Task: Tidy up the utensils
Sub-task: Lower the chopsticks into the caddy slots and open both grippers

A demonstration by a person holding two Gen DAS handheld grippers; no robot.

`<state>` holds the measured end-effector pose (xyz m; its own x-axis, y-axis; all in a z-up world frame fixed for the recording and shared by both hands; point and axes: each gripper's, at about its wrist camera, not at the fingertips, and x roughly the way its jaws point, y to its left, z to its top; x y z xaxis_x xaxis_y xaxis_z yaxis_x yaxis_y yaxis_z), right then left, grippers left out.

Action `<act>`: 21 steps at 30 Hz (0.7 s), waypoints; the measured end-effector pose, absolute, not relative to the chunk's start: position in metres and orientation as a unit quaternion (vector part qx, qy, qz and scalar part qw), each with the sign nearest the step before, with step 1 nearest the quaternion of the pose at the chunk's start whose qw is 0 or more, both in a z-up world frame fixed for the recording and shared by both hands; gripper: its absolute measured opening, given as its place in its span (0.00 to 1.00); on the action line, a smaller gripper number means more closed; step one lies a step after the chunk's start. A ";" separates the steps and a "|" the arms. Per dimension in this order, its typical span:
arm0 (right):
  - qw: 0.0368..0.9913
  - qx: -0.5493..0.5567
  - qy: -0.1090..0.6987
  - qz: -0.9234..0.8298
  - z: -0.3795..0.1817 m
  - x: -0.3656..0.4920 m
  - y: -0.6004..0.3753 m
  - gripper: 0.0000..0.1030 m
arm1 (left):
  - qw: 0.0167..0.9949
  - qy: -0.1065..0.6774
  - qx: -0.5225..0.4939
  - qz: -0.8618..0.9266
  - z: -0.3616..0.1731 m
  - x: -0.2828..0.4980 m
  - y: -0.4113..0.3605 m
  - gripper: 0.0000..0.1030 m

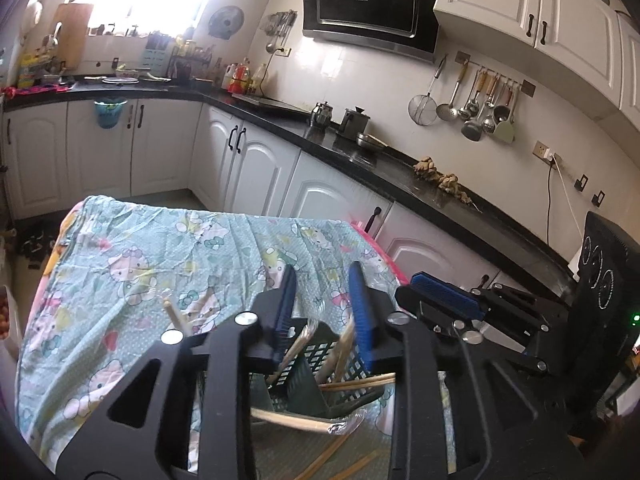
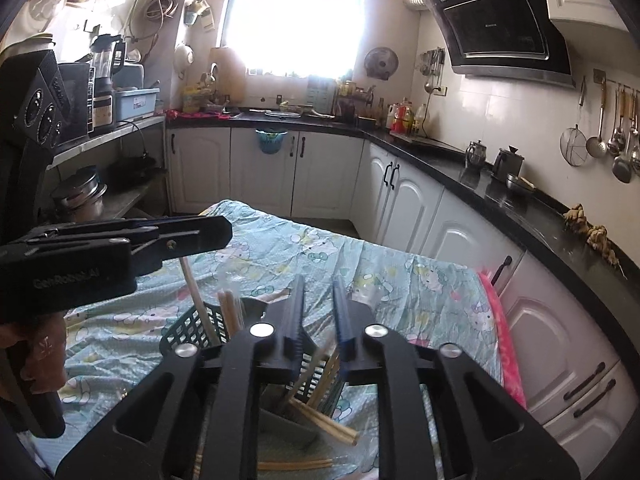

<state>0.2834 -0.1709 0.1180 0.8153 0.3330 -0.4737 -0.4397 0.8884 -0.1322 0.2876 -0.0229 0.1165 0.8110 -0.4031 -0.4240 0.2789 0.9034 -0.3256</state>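
Dark green plastic lattice utensil basket (image 1: pixel 320 364) stands on table w/ light-blue cartoon-print cloth (image 1: pixel 160 264), near its pink edge. Left gripper (image 1: pixel 322 312) and right gripper (image 2: pixel 318 316) both hang just above basket, fingers apart, nothing clamped. Wooden chopsticks (image 2: pixel 324 420) lean inside basket; more lie beside it.

A home kitchen: range hood (image 1: pixel 368 4), black countertop (image 1: pixel 360 160), white cabinets (image 1: pixel 520 12), hanging ladles (image 1: pixel 476 108).
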 end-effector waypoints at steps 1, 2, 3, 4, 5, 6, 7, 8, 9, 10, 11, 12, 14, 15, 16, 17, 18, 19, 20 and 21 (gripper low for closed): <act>0.946 -0.116 0.225 0.204 0.118 0.282 -0.171 0.22 | 0.944 0.247 -0.125 -0.180 0.117 0.286 -0.022 0.28; 0.946 -0.115 0.225 0.204 0.118 0.280 -0.172 0.27 | 0.944 0.245 -0.125 -0.179 0.118 0.284 -0.021 0.31; 0.946 -0.114 0.224 0.204 0.118 0.279 -0.173 0.28 | 0.945 0.244 -0.126 -0.178 0.120 0.282 -0.020 0.37; 0.947 -0.114 0.222 0.204 0.119 0.276 -0.173 0.30 | 0.946 0.242 -0.126 -0.177 0.121 0.280 -0.019 0.39; 0.947 -0.114 0.220 0.204 0.120 0.274 -0.174 0.33 | 0.947 0.238 -0.126 -0.177 0.123 0.277 -0.017 0.41; 0.948 -0.114 0.218 0.204 0.121 0.271 -0.175 0.35 | 0.948 0.235 -0.125 -0.176 0.125 0.275 -0.016 0.46; 0.949 -0.112 0.215 0.204 0.122 0.269 -0.176 0.38 | 0.949 0.232 -0.125 -0.174 0.127 0.273 -0.016 0.53; 0.949 -0.111 0.212 0.204 0.124 0.267 -0.177 0.42 | 0.950 0.229 -0.125 -0.173 0.129 0.269 -0.014 0.57; 0.950 -0.109 0.210 0.204 0.126 0.265 -0.178 0.44 | 0.950 0.228 -0.125 -0.171 0.130 0.268 -0.013 0.62; 0.951 -0.106 0.206 0.204 0.127 0.261 -0.180 0.47 | 0.951 0.225 -0.126 -0.169 0.133 0.265 -0.012 0.65; 0.952 -0.105 0.205 0.203 0.129 0.259 -0.181 0.49 | 0.952 0.224 -0.127 -0.169 0.134 0.263 -0.011 0.66; 0.952 -0.103 0.203 0.203 0.131 0.257 -0.182 0.50 | 0.952 0.221 -0.128 -0.167 0.136 0.260 -0.009 0.72; 0.954 -0.097 0.197 0.204 0.133 0.251 -0.185 0.55 | 0.953 0.217 -0.131 -0.164 0.138 0.255 -0.006 0.78; 0.955 -0.095 0.195 0.205 0.135 0.249 -0.185 0.56 | 0.954 0.215 -0.132 -0.164 0.139 0.252 -0.004 0.80; 0.955 -0.094 0.191 0.206 0.136 0.245 -0.186 0.58 | 0.954 0.213 -0.132 -0.164 0.140 0.249 -0.003 0.82; 0.955 -0.094 0.190 0.206 0.138 0.243 -0.187 0.60 | 0.955 0.210 -0.133 -0.162 0.142 0.246 -0.002 0.84; 0.956 -0.093 0.188 0.207 0.138 0.240 -0.188 0.61 | 0.956 0.209 -0.132 -0.161 0.142 0.244 -0.001 0.86; 0.956 -0.092 0.186 0.208 0.139 0.237 -0.189 0.62 | 0.956 0.209 -0.132 -0.161 0.143 0.242 0.000 0.88; 0.956 -0.091 0.185 0.208 0.140 0.235 -0.189 0.64 | 0.956 0.208 -0.133 -0.160 0.143 0.238 0.002 0.89; 0.956 -0.091 0.184 0.209 0.141 0.232 -0.189 0.65 | 0.956 0.208 -0.133 -0.161 0.143 0.236 0.002 0.89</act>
<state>0.2321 -0.1893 0.1406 0.8455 0.3658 -0.3890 -0.4324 0.8965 -0.0968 0.2360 0.0022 0.1433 0.8618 -0.3625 -0.3549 0.2516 0.9129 -0.3214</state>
